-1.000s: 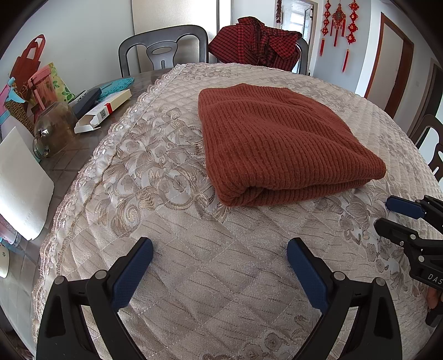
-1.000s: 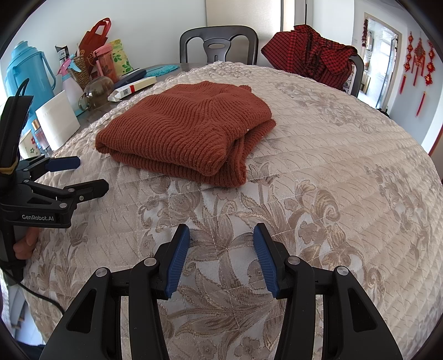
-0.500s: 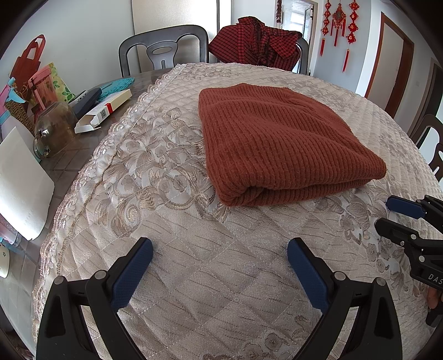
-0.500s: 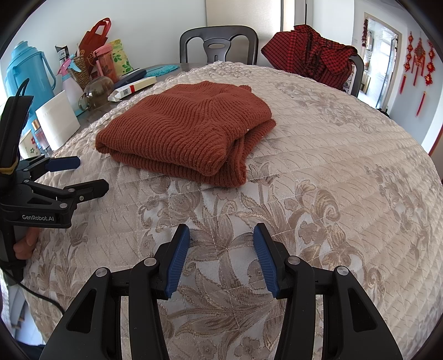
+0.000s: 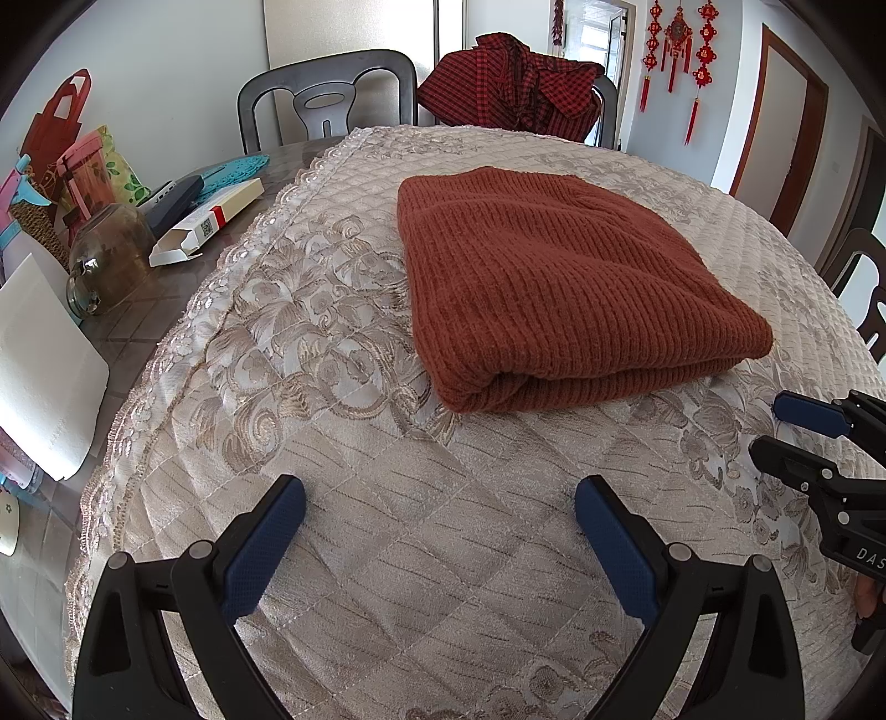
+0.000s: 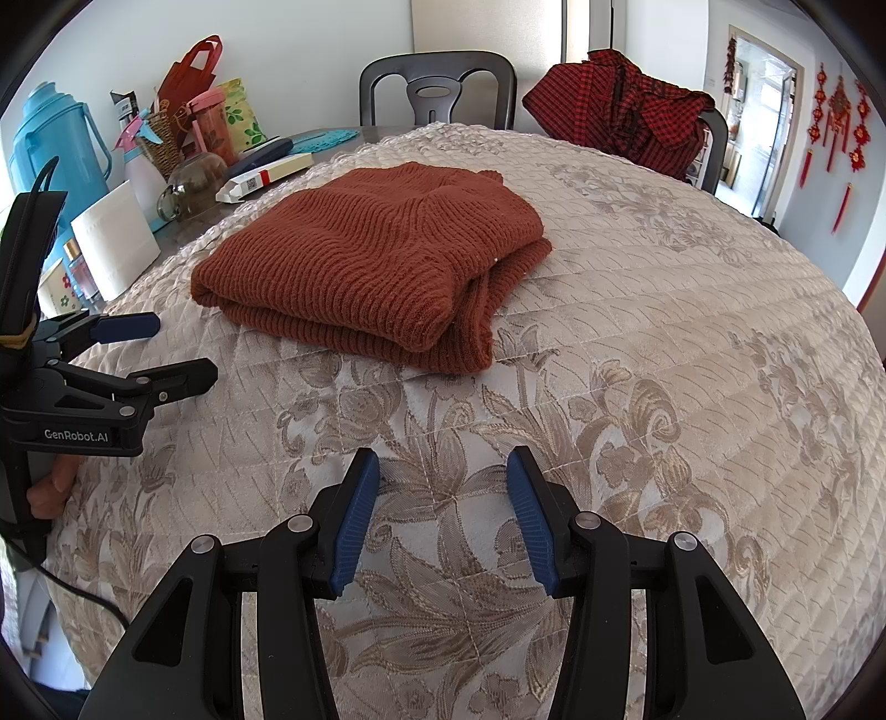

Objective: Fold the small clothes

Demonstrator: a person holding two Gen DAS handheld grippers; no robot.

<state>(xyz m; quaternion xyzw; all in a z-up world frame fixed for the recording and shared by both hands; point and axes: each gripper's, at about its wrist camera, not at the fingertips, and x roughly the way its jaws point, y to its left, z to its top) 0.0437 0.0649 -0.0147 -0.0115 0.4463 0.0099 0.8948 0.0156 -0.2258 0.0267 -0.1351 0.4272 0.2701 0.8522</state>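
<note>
My left gripper [image 5: 440, 507] has its jaws spread wide with nothing between them, over bare quilted tablecloth [image 5: 343, 443]. My right gripper [image 6: 443, 476] is also parted and empty, jaws about half as far apart. The folded rust-brown sweater [image 5: 554, 282] lies on the cloth ahead of both, untouched.

White walls [image 5: 183, 61], grey chair [image 6: 437, 83], red door ornaments [image 5: 678, 39].
</note>
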